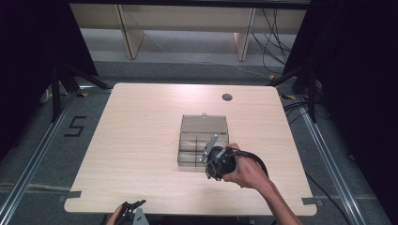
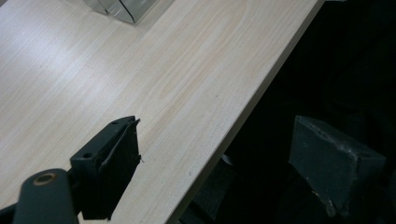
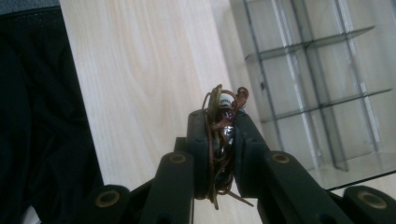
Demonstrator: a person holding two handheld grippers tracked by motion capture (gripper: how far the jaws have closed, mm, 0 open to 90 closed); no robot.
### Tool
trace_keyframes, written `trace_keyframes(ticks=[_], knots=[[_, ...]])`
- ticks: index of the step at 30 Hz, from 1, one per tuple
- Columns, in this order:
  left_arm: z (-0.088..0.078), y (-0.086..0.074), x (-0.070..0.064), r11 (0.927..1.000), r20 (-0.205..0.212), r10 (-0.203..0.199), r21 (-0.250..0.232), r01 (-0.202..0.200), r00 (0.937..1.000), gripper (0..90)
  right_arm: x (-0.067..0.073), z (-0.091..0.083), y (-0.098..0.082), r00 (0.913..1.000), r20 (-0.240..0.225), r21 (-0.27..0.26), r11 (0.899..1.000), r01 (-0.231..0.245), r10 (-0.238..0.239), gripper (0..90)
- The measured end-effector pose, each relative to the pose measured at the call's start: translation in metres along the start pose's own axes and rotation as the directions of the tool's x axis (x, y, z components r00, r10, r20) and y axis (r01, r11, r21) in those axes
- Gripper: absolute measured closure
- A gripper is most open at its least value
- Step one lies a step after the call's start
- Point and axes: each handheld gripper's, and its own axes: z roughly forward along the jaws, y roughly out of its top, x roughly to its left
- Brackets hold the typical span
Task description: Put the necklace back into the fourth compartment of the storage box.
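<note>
Two grippers are in my hands, and each camera tells a different part of it. From the high view my right gripper sits over the near right corner of the clear compartment box, which rests near the middle of the wooden table with its lid tipped open toward the far side. My right hand wraps the black body, and the cable loops over it. From that height I cannot tell what sits between the jaws.

The right gripper view settles it: the jaws of my right gripper are pinched on a small tangle of brownish wire, with something shiny caught in the middle of it; loops curl out above the tips and loose ends trail below. I cannot tell what the shiny piece is. Beyond the tips lie the box's clear dividers, and the compartments I can see through them look bare. The table's edge runs down the left of that view, with darkness past it.

My left gripper is low at the near edge of the table in the high view, well apart from the box. In the left gripper view its jaws are spread wide with nothing between them, one over the wood and the other out past the table's edge. A corner of the clear box peeks in at the top of that view.
</note>
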Motion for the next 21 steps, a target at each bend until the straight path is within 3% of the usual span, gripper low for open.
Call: trace_keyframes(ticks=[2, 5, 11, 12, 16, 18, 21], knots=[[0.001, 0.000, -0.001, 1.0000, 0.007, -0.002, 0.001, 0.002, 1.0000, 15.4, -0.005, -0.002, 0.010, 0.9991, 0.000, -0.032, 0.999, 0.043, -0.043, 79.9], [0.001, 0.000, -0.001, 1.0000, 0.006, 0.001, 0.002, -0.001, 1.0000, 15.4, -0.005, -0.006, 0.019, 1.0000, 0.002, -0.014, 1.000, 0.006, -0.006, 79.8], [0.001, 0.000, -0.001, 1.0000, -0.007, -0.002, -0.007, 0.002, 1.0000, 15.4, -0.017, -0.002, 0.040, 0.9985, 0.028, 0.000, 0.999, 0.048, -0.048, 79.8], [0.001, 0.000, -0.001, 0.9999, -0.002, -0.007, -0.011, 0.007, 1.0000, 15.4, -0.019, -0.002, 0.043, 0.9991, 0.032, 0.002, 1.000, 0.027, -0.027, 79.8], [0.000, 0.000, -0.001, 1.0000, 0.009, 0.004, 0.002, -0.005, 0.9999, 15.4, -0.027, 0.002, 0.053, 0.9986, 0.028, 0.003, 0.999, 0.045, -0.045, 79.8], [0.000, 0.000, 0.000, 1.0000, 0.008, 0.004, 0.001, -0.004, 1.0000, 15.4, -0.031, 0.005, 0.059, 0.9994, 0.030, 0.024, 1.000, 0.015, -0.016, 79.9], [0.000, 0.000, -0.001, 1.0000, 0.008, 0.003, 0.001, -0.003, 1.0000, 15.4, -0.035, 0.007, 0.063, 0.9995, 0.025, 0.026, 1.000, 0.018, -0.018, 79.9]])
